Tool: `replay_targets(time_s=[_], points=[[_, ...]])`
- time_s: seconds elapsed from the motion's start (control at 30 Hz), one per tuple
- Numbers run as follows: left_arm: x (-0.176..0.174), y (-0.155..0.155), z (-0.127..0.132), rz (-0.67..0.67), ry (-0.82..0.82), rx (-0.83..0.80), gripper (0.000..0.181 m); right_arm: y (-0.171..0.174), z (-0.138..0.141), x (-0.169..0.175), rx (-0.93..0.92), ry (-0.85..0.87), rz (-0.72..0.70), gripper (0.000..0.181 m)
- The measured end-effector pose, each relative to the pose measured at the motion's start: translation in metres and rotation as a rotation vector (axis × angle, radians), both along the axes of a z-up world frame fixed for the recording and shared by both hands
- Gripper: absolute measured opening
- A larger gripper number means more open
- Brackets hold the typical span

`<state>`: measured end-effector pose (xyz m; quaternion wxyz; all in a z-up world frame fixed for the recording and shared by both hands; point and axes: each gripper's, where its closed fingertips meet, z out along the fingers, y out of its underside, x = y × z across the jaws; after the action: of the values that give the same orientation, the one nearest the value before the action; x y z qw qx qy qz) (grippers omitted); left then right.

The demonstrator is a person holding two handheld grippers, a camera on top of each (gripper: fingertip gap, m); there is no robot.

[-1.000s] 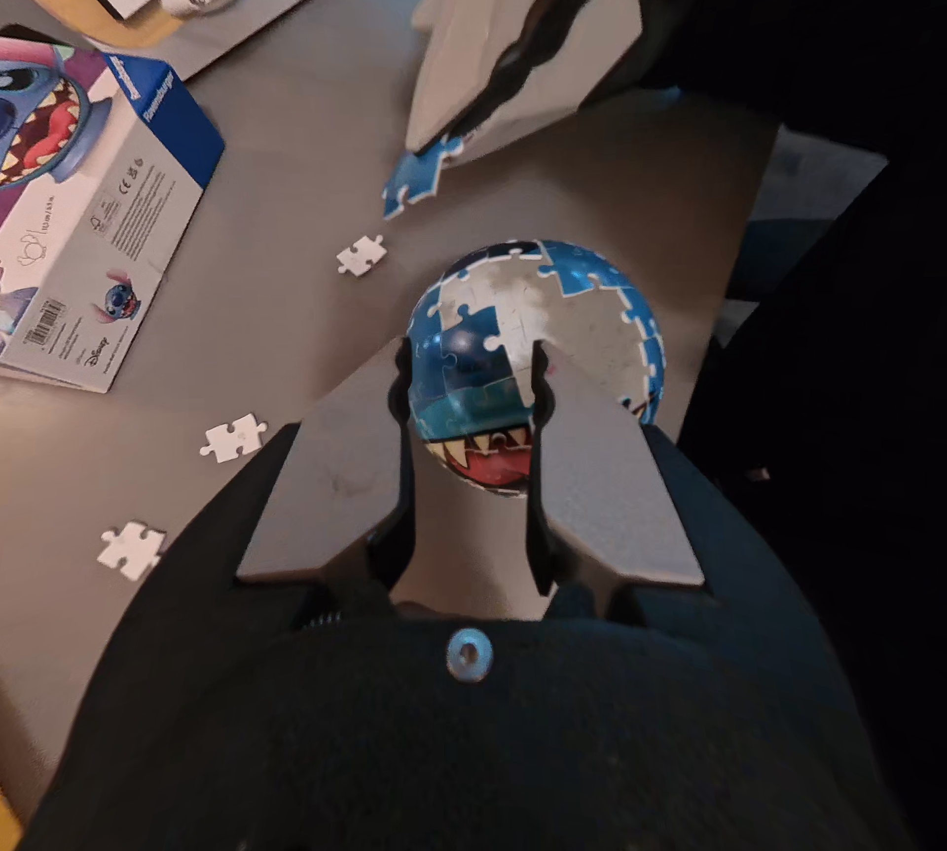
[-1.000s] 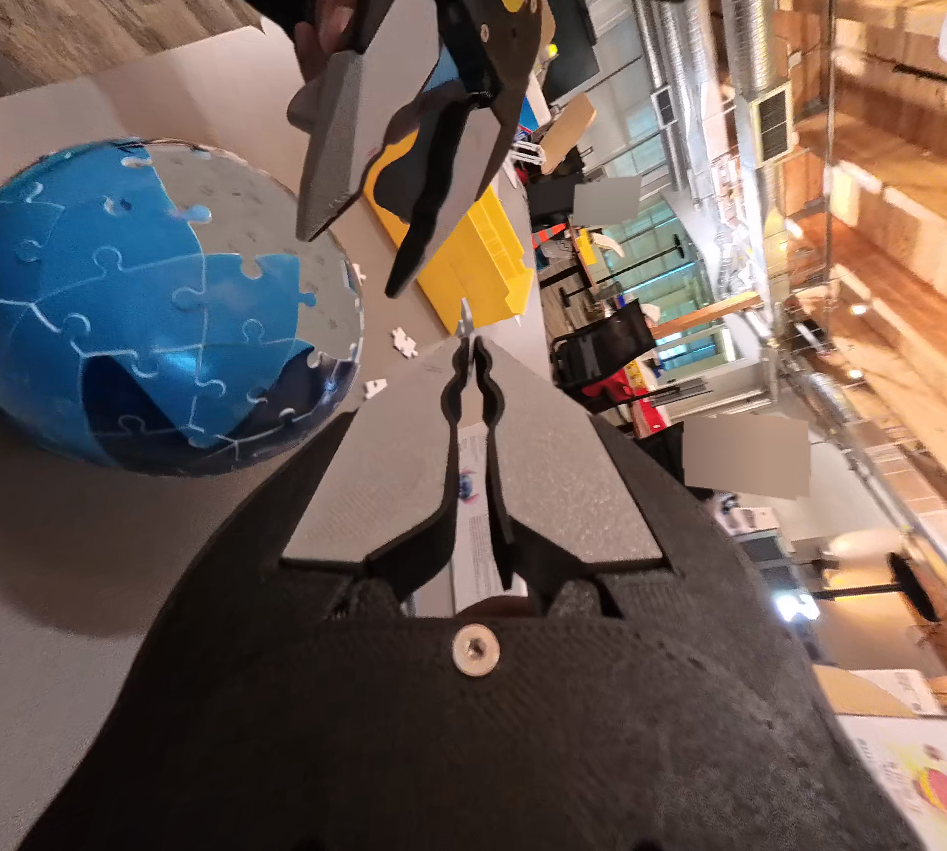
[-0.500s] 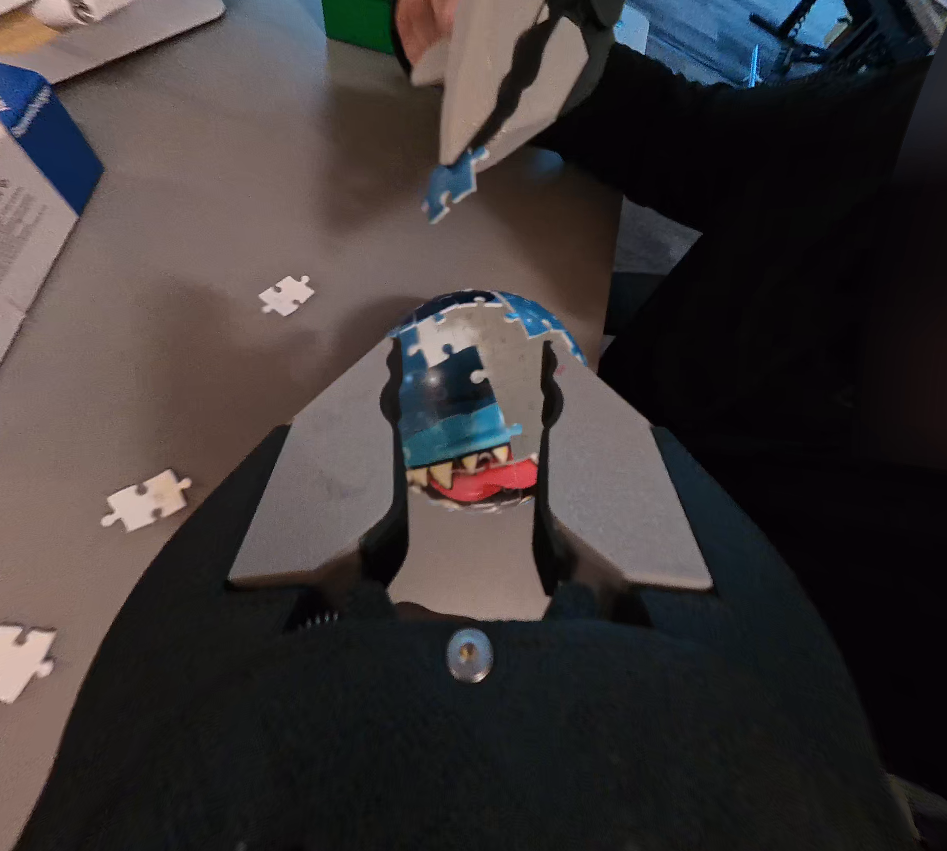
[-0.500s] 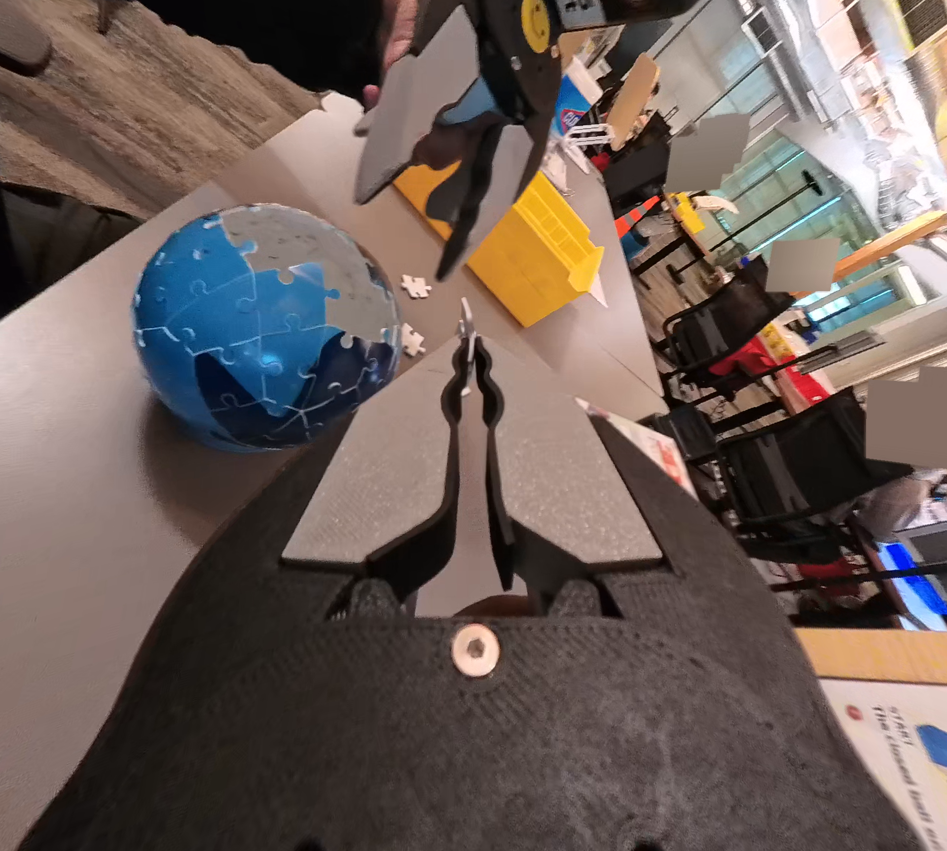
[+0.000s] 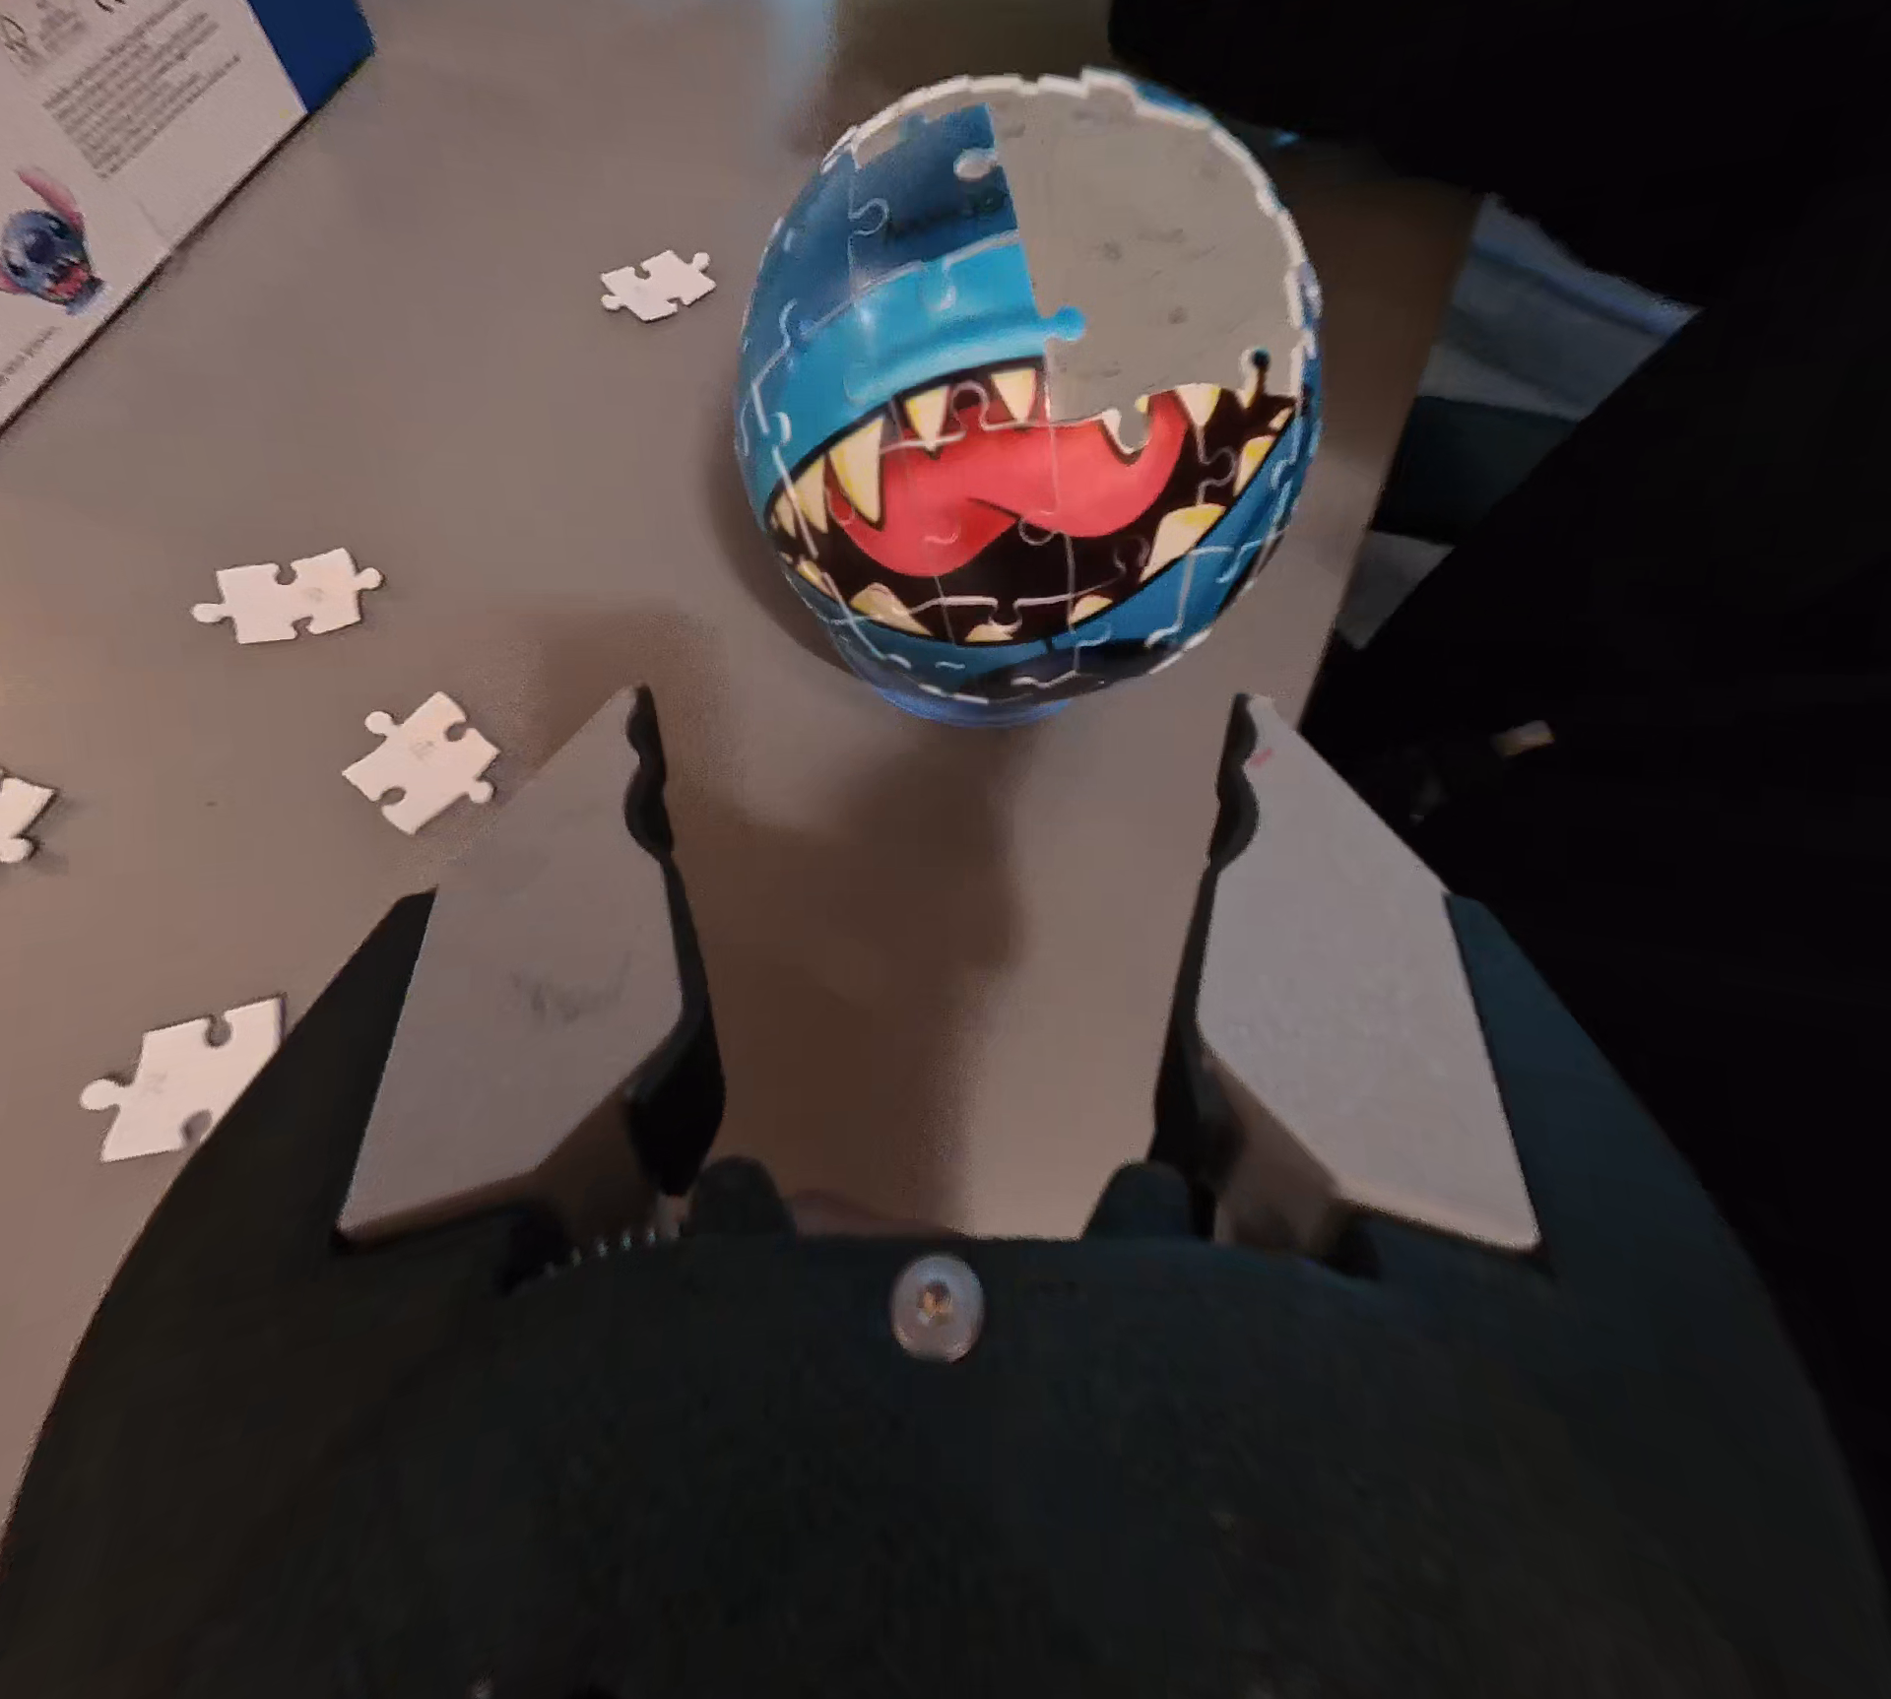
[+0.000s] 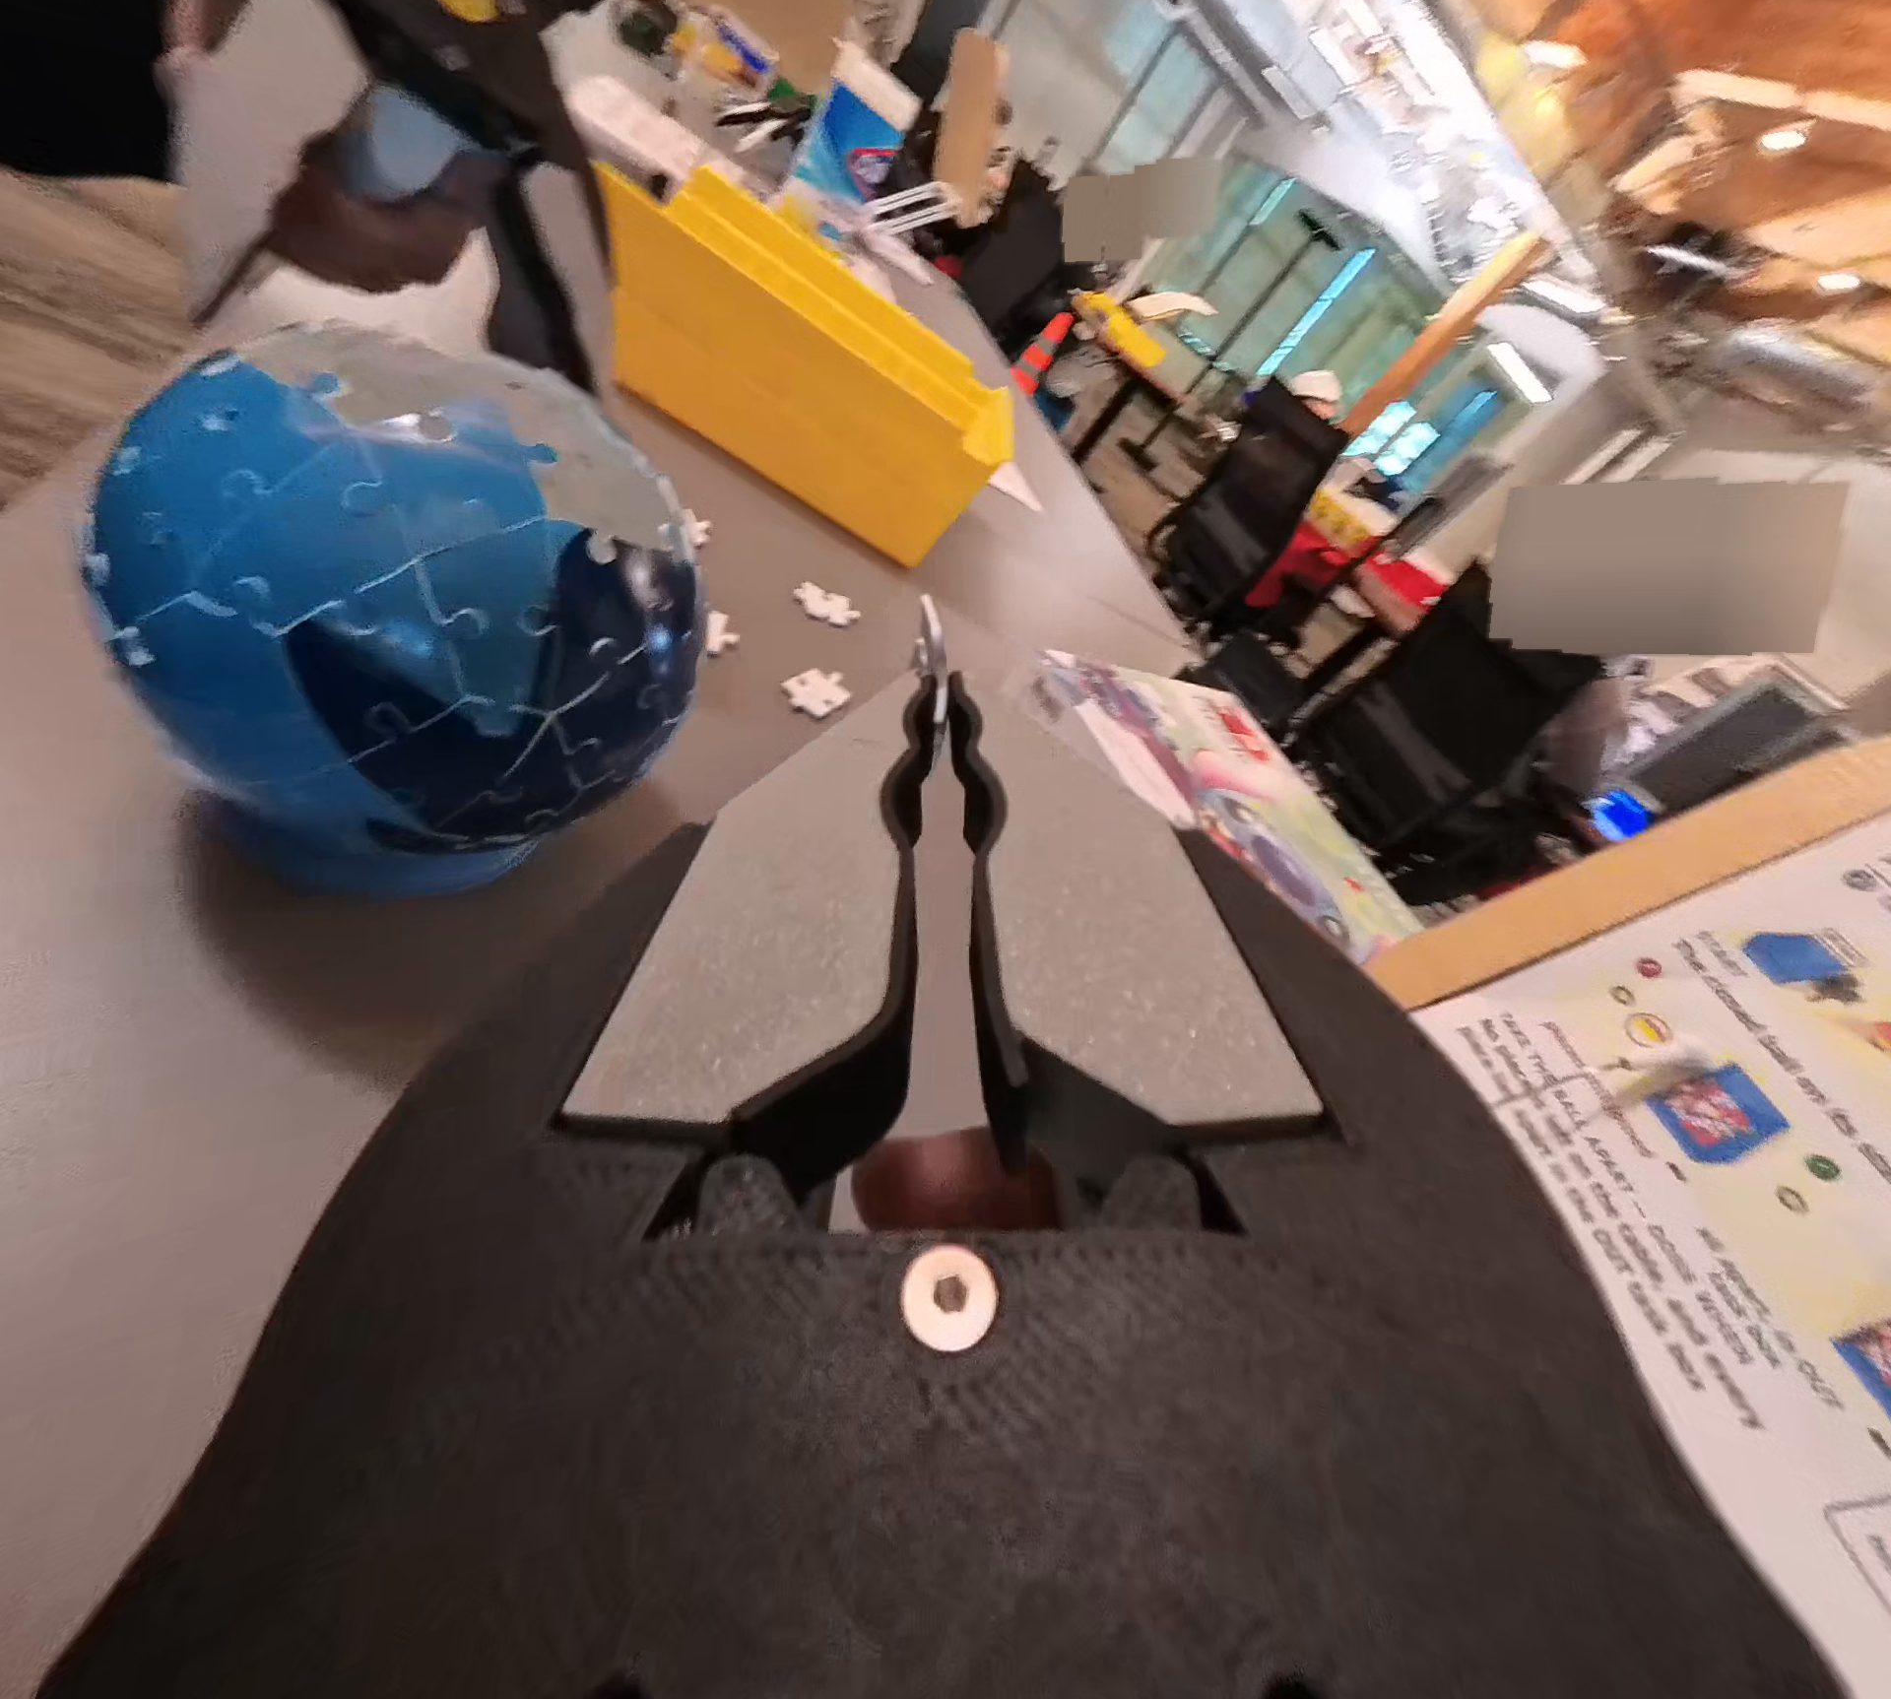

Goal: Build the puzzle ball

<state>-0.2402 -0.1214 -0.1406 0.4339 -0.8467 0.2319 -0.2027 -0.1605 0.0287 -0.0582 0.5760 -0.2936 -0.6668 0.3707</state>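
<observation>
Left gripper [image 5: 936,708] spread wide, holding nothing, just short of the ball [image 5: 1028,412] sitting on the table [image 5: 573,442] near its edge. Right gripper [image 6: 936,683] pinched tight on a thin piece [image 6: 929,642], beside the ball. Loose pieces [image 5: 420,760] scattered nearby.
</observation>
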Motion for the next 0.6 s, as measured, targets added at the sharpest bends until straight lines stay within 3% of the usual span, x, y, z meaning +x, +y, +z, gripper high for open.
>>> replay_targets(time_s=[0.1,0.27,0.43,0.5,0.6], points=[[0.010,0.007,-0.004,0.049,0.058,0.032,0.110,0.004,-0.014,-0.006,-0.086,0.017,-0.059,0.000],[0.024,0.011,-0.013,0.048,0.031,0.030,0.113,-0.006,-0.058,-0.010,-0.017,-0.103,-0.076,0.000],[0.030,0.023,-0.021,-0.004,0.033,0.014,0.114,0.025,-0.088,-0.003,0.335,-0.178,-0.211,0.000],[0.031,0.025,-0.020,-0.033,0.037,0.022,0.116,0.029,-0.104,0.002,0.461,-0.222,-0.216,0.000],[0.032,0.027,-0.021,-0.067,0.023,0.033,0.116,0.022,-0.126,0.008,0.510,-0.307,-0.166,0.000]])
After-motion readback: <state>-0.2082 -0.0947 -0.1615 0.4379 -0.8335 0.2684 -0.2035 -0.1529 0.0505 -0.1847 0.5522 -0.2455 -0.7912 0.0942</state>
